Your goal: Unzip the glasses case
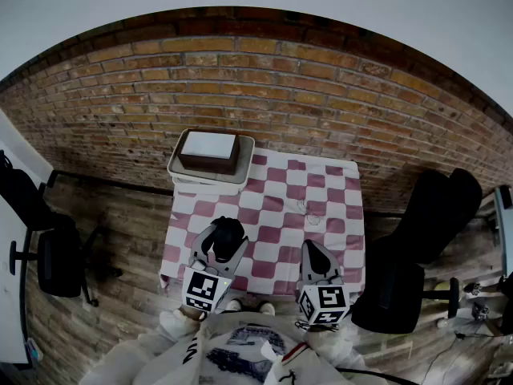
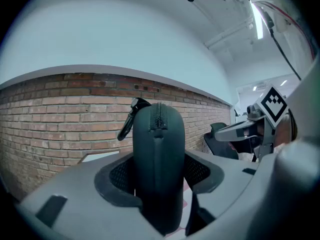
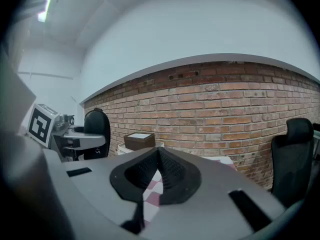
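Note:
A dark zipped glasses case (image 2: pixel 159 159) stands upright between the jaws of my left gripper (image 2: pixel 159 171), which is shut on it. The zip runs over the case's rounded top, and a black clip (image 2: pixel 131 118) hangs from its upper left. In the head view the case (image 1: pixel 228 237) is held above the near left part of the pink-and-white checked table (image 1: pixel 321 195). My right gripper (image 1: pixel 314 255) hovers at the table's near right, shut, its pads touching with nothing between them (image 3: pixel 157 170).
A brown box with a white top (image 1: pixel 208 151) sits on a pale tray (image 1: pixel 240 175) at the table's far left corner. A brick wall (image 1: pixel 321 95) lies behind. Black office chairs (image 1: pixel 425 215) stand at the right and another (image 1: pixel 56 255) at the left.

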`<state>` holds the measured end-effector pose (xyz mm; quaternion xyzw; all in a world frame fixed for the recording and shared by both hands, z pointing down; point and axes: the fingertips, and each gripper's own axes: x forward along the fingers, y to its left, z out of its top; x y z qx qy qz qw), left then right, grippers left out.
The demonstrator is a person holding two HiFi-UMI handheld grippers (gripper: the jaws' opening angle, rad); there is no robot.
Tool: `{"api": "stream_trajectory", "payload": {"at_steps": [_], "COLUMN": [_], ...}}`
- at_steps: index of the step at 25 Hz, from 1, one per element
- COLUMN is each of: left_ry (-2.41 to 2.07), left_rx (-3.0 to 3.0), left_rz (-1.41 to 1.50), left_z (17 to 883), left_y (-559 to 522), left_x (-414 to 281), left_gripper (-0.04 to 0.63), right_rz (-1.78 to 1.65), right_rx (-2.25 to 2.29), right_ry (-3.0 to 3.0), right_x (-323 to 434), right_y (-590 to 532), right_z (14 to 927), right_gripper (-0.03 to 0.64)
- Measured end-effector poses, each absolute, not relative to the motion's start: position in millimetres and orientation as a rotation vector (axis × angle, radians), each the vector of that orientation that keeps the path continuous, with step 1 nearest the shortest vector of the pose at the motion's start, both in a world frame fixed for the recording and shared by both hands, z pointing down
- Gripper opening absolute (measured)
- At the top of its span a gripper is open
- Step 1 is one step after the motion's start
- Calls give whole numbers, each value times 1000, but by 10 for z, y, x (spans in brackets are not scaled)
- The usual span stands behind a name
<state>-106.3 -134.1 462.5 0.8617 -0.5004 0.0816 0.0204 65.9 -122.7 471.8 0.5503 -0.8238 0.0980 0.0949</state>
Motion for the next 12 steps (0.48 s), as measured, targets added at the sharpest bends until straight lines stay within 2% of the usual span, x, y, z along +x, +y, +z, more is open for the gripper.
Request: {"api": "stream_trajectory", "payload": {"at_steps": [12], "left_ry": [-1459], "left_rx": [2739], "left_rz": [297], "left_z": [4687], "left_y": [-1307], "left_x": [-1165], "left_gripper": [250], "right_rz": [302], "right_rx": [1671], "right_ry": [-2389], "right_x": [442], "right_y": [-1102], "right_z": [4786], "right_gripper": [14]}}
